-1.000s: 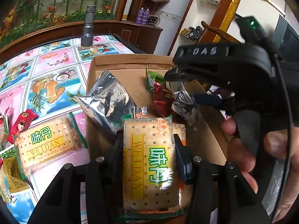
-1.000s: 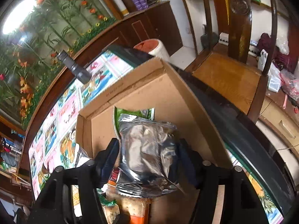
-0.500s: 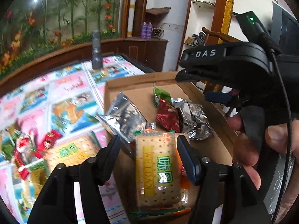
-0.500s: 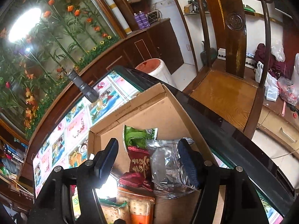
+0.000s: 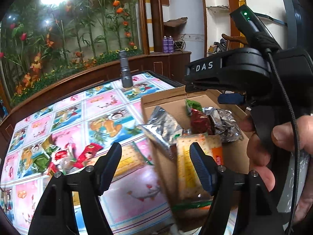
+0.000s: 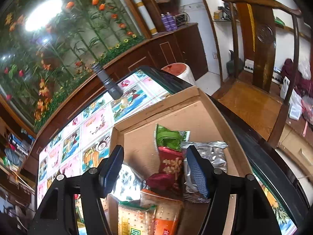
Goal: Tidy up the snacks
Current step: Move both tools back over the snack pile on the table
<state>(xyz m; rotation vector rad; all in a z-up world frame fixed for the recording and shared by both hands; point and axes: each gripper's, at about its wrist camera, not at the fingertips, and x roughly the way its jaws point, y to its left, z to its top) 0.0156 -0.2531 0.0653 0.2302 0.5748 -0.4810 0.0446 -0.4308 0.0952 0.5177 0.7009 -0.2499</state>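
Both claws are empty right now. The left claw [image 5: 154, 164] has just been opening its jaws wide, w/ nothing between them; the yellow-and-white cracker pack in clear wrap [image 5: 195, 168] it hangs near lies in the brown cardboard box [image 5: 166, 98], by the box's near wall. The right claw [image 6: 154, 168] has its jaws apart too, w/ no snack pressed by the pads. It hangs over the box, above the red snack bag w/ pale letters [image 6: 172, 166], the green bag [image 6: 168, 137] & the crinkly silver foil bag [image 6: 211, 156], all lying inside. A 2nd silver foil bag [image 5: 162, 125] leans on the box's left wall. So the step in hand looks like: drop done, go get more. Lots of snacks aren't in the box yet. On the counter w/ the pink-and-blue picture cloth [image 5: 97, 105] sit a small red pack [image 5: 88, 152], some red & green packs in a heap [image 5: 49, 158] & another cracker pack [image 5: 131, 158], partly hid by the left claw's finger. Next move, I think: swing the left claw over to that heap, keep the jaws wide, come down on one pack & pinch it flat, not too hard, since crackers can break. A grey metal torch [image 5: 125, 68] stands far back on the counter, out of the way.
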